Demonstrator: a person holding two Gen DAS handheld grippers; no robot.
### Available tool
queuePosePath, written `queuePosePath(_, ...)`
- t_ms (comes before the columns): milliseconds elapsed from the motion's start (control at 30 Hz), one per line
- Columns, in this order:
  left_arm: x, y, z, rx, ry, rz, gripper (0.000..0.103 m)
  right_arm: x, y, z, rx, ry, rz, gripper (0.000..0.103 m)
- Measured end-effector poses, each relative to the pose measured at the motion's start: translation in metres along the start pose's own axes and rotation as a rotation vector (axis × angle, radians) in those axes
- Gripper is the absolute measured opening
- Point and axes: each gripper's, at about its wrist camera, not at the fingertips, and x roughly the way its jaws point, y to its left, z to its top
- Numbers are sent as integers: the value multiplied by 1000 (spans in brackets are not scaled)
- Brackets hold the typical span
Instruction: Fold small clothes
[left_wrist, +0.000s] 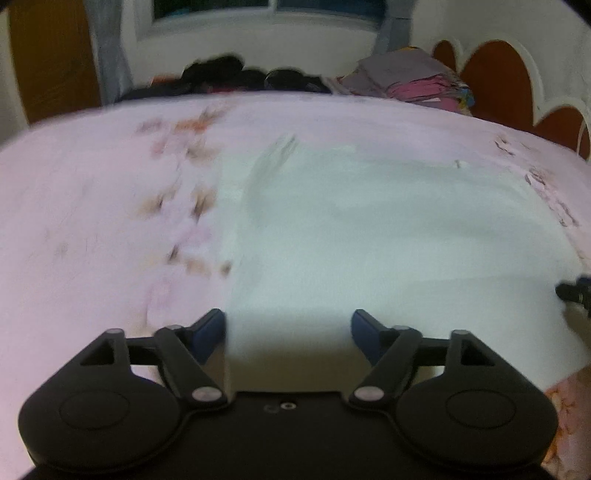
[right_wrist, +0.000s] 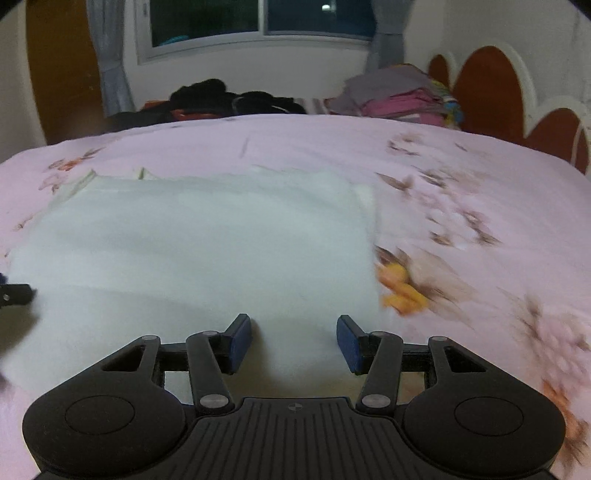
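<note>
A white garment (left_wrist: 388, 236) lies flat on the pink flowered bedsheet (left_wrist: 92, 221), folded into a broad rectangle. My left gripper (left_wrist: 288, 334) is open and empty, just above the garment's near left edge. In the right wrist view the same garment (right_wrist: 203, 240) fills the middle, with its right edge near the centre. My right gripper (right_wrist: 293, 341) is open and empty over the garment's near right part. The tip of the right gripper (left_wrist: 574, 291) shows at the right edge of the left view. The tip of the left gripper (right_wrist: 14, 293) shows at the left edge of the right view.
A stack of folded clothes (right_wrist: 402, 98) sits at the far right of the bed by the scalloped headboard (right_wrist: 495, 85). A heap of dark clothes (right_wrist: 229, 98) lies at the far edge under the window (right_wrist: 258, 22). The bedsheet (right_wrist: 480, 206) spreads around the garment.
</note>
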Motion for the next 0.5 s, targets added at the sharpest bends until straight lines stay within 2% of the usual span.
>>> queuePosePath(167,-6,-2,0,8,7,-5,76,-12,10,-2,-9,2,-26,51)
queuePosePath(267,-11,-1,-1,-8,14,-9,75,-11,20,-7,-49,38,-35,51)
queuePosePath(367,-20,-1,-2,-15,6,-12,74,-28,20,-5,18,-15,0,51)
queuePosePath(500,-32,-8,-3,-11,-11,-39,75,-30,40,-7,-40,15,10,51)
